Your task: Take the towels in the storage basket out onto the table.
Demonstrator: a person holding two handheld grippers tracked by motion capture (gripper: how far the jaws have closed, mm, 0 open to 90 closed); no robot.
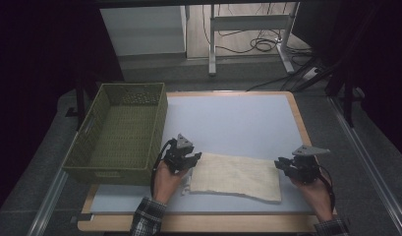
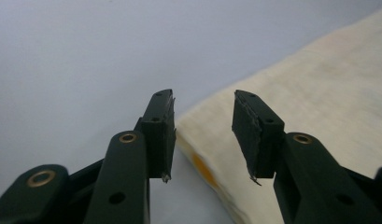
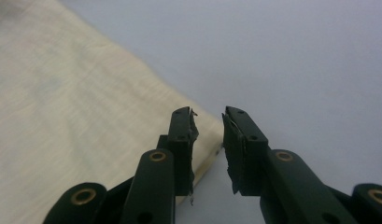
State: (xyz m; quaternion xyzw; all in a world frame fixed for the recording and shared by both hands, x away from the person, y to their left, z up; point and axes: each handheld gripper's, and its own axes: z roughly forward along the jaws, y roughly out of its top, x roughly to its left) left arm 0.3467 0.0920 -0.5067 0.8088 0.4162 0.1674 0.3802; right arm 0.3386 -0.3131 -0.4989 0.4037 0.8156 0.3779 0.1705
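both the left gripper (image 1: 192, 158) and right gripper (image 1: 282, 163) stand parted, gripping nothing, at opposite ends of the folded cream woven cloth (image 1: 235, 175) on the pale grey table (image 1: 233, 123).

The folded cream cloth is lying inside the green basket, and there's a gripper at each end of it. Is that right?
Not quite. The cream cloth lies flat on the table, to the right of the green basket, not inside it, as the high view shows. The rest holds: the left gripper is at one end and the right gripper at the other.
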